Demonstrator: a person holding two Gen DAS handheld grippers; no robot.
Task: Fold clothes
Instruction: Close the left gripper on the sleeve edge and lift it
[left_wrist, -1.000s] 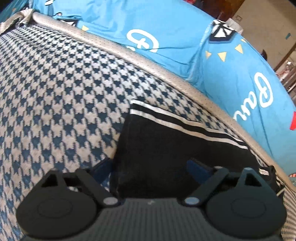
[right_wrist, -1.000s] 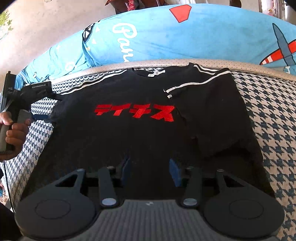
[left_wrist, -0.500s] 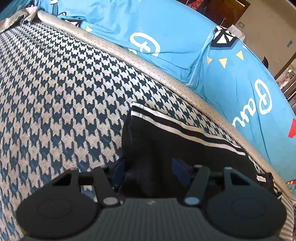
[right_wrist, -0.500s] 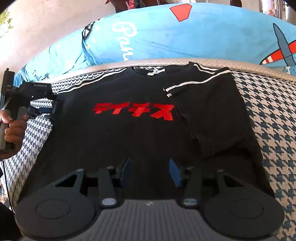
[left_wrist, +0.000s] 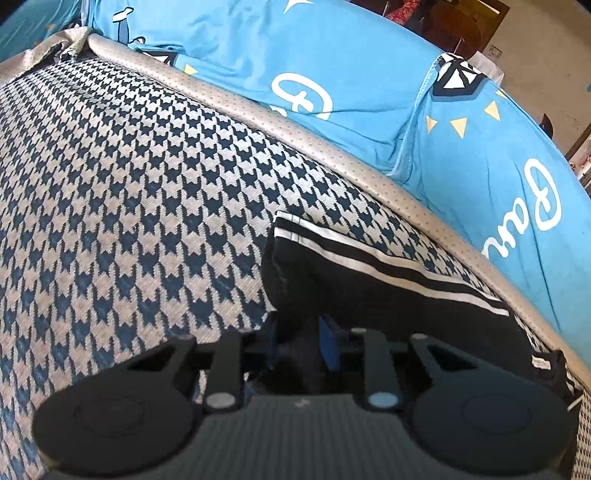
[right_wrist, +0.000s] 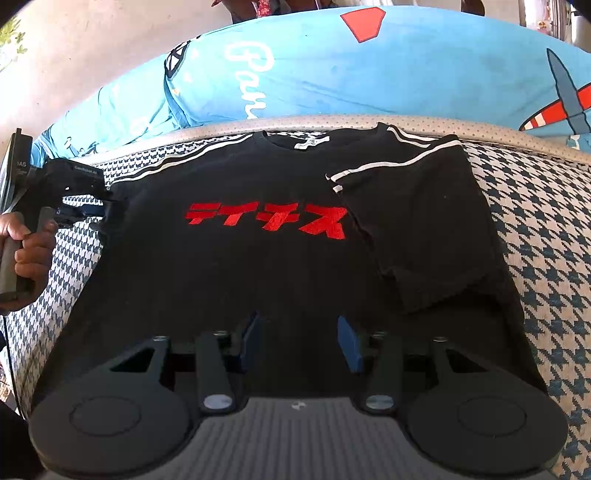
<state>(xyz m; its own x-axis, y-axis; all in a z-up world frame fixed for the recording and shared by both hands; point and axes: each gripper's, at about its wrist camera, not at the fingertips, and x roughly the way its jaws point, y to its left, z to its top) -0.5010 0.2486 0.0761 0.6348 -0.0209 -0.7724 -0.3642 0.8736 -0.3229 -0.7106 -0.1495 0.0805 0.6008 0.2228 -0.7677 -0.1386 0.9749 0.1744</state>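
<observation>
Shirt (right_wrist: 266, 273) — black T-shirt with red lettering on the chest and white stripes along the shoulders — lay spread flat, front up, on the houndstooth cushion (left_wrist: 110, 206), collar toward the blue pillows (right_wrist: 406, 70) at the back. In the right wrist view its right-hand sleeve (right_wrist: 417, 229) was folded in over the body; the opposite sleeve (left_wrist: 354, 273) lay out to the side.

Left gripper (left_wrist: 297, 343): jaws drawn in tight on the bunched edge of that outstretched sleeve, black cloth filling the narrow gap between the blue pads (left_wrist: 330, 347). The right wrist view showed the same gripper (right_wrist: 99, 210) at the shirt's left edge, a hand (right_wrist: 27, 251) wrapped round its handle.

Right gripper (right_wrist: 299, 339): jaws partly apart over the lower hem region of the shirt, blue pads (right_wrist: 349, 345) standing clear on either side — whether they touched the cloth below could not be told, but nothing was pinched between them.

Grey perforated piping (left_wrist: 332, 147) ran along the cushion's back edge, between the houndstooth and the pillows.
</observation>
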